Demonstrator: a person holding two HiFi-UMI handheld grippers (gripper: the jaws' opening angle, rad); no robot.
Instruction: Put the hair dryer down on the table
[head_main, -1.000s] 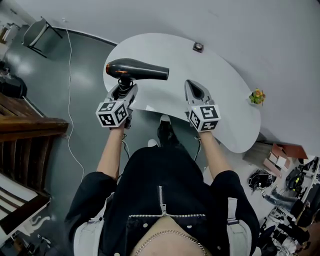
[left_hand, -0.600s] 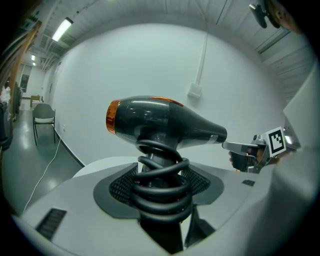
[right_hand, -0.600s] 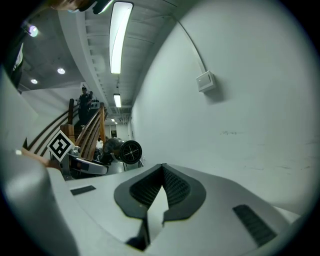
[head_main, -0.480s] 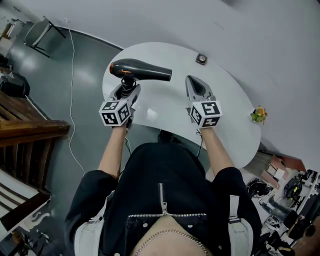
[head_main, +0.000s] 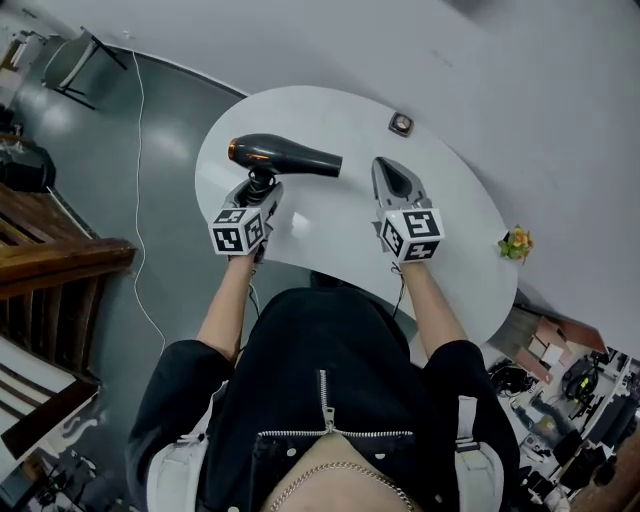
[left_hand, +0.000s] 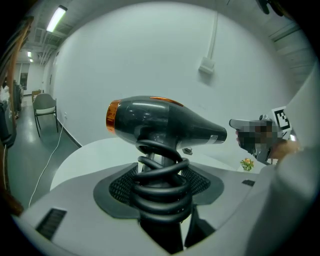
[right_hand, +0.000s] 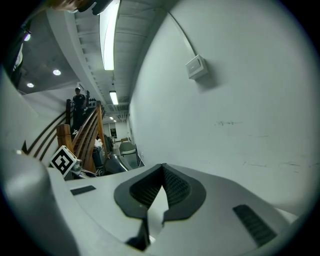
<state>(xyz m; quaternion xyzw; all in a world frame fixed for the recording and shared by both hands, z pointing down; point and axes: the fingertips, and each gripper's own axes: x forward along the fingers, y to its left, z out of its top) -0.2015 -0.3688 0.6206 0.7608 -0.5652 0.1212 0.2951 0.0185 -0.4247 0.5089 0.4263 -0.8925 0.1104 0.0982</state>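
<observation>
While your left gripper (head_main: 260, 188) clamps the hair dryer (head_main: 285, 156) by its handle, nozzle toward your right gripper (head_main: 392, 172), that one reaches forward alongside, jaws together, both forearms outstretched over the table (head_main: 330, 110).

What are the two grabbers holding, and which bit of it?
The left gripper holds the hair dryer by its handle, clamped over the cord coiled around it. The right gripper is shut and holds nothing.

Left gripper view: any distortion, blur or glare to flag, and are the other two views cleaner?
Left gripper view: strong fisheye, dark corners, hair dryer sharp. Right gripper view: same bending, ceiling strip light blown out. Head view: even light, no blur.
</observation>
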